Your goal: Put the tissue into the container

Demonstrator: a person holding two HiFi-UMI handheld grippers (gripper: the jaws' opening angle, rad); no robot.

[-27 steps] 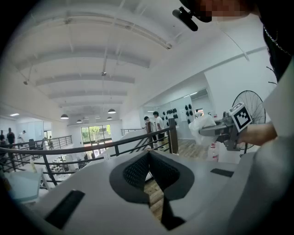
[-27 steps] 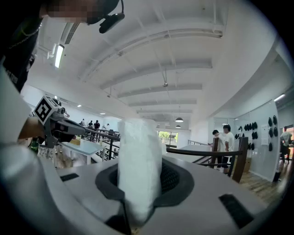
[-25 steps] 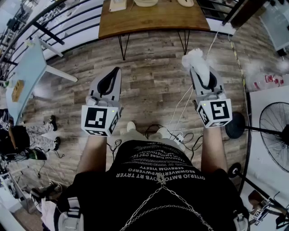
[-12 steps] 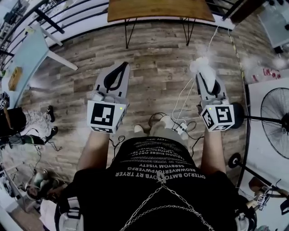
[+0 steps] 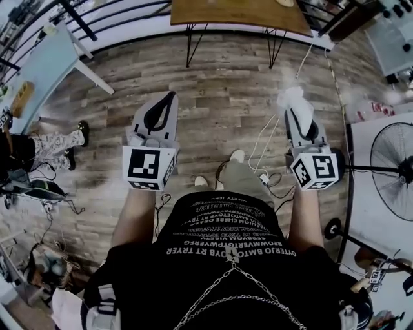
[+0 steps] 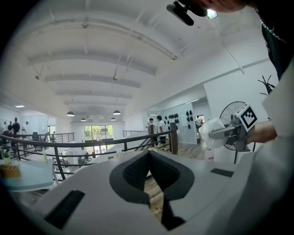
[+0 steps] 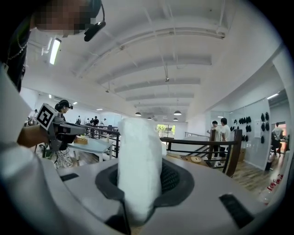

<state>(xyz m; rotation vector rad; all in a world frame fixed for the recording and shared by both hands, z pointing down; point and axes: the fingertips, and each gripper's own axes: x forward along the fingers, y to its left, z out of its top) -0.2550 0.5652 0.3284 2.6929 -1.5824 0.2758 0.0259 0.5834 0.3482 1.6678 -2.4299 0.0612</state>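
Note:
A crumpled white tissue [image 5: 292,98] sticks out of my right gripper [image 5: 299,111], which is shut on it and held at chest height over the wood floor. In the right gripper view the tissue [image 7: 139,160] stands upright between the dark pads and hides most of the gap. My left gripper [image 5: 169,97] is level with it on the left, shut with nothing in it; its pads [image 6: 138,172] meet at the tips. From the left gripper view the tissue [image 6: 210,133] shows off to the right. I cannot make out a container in any view.
A wooden table [image 5: 239,13] on hairpin legs stands ahead at the top edge. A pale blue table [image 5: 39,71] is at the left, a standing fan [image 5: 393,174] at the right. Cables [image 5: 258,161] lie on the floor by my feet. A person's legs [image 5: 51,145] are at the left.
The wooden table has slid towards the top edge of the head view, and both grippers sit slightly lower in it. The tissue stays clamped. Someone's legs have shifted at the left.

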